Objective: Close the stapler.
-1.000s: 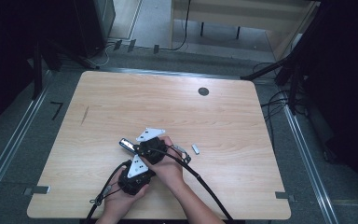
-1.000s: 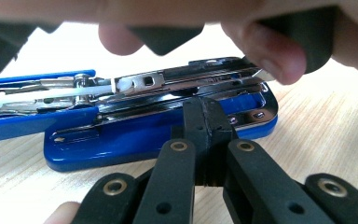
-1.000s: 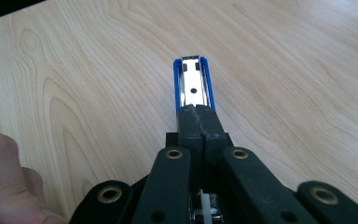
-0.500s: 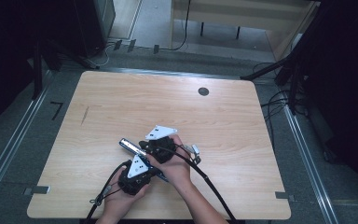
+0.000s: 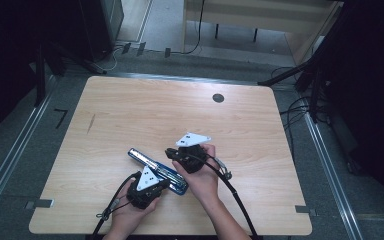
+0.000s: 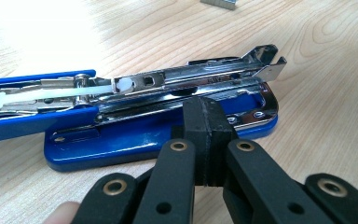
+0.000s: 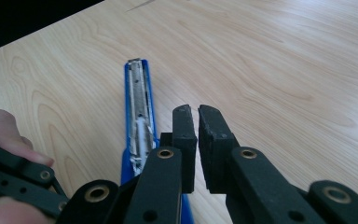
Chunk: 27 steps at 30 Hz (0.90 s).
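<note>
A blue stapler [image 5: 156,169] lies swung open flat on the wooden table, its metal staple channel [image 6: 200,74] facing up. My left gripper [image 5: 166,184] is shut with nothing between its jaws, and its tip [image 6: 204,122] rests at the edge of the stapler's blue base [image 6: 135,140]. My right gripper [image 5: 172,152] hovers just right of the stapler's middle and points left. Its jaws have just been opening and stand a narrow slit apart [image 7: 197,140], with nothing between them. The stapler's top arm [image 7: 139,107] runs away beyond them.
A short grey strip of staples [image 6: 219,3] lies on the table beyond the stapler; small metal bits [image 5: 223,167] lie beside the right hand. A black round hole [image 5: 218,98] sits at the far side. Cables trail off the near edge.
The right hand with its gripper has moved to the right and a little up, uncovering more of the stapler. Its jaws have parted slightly. The left hand kept still.
</note>
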{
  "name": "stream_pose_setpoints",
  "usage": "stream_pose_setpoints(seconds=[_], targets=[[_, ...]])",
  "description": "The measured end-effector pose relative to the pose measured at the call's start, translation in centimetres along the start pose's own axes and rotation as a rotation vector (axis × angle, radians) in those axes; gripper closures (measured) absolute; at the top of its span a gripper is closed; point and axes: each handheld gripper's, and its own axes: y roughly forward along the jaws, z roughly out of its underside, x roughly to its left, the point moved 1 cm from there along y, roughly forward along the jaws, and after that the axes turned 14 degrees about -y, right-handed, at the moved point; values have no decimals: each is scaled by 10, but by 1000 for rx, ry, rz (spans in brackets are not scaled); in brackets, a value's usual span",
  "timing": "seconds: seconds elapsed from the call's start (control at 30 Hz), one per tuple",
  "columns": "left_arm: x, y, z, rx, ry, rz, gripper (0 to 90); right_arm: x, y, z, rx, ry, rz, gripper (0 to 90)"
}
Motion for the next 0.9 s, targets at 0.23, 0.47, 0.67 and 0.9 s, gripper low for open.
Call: stream_pose_setpoints(seconds=[0.23,0.47,0.67,0.9], targets=[[0,0,0,-1,1,-1,900,-10,-21,13,-13,9,52,835],[0,0,0,0,0,-1,900,-15,-37,24,14,-2,70,829],[0,0,0,1,-1,-1,900,-23,-45,36,29,15,89,829],[0,0,0,0,-3,1,900,-32,-56,51,43,50,117,831]])
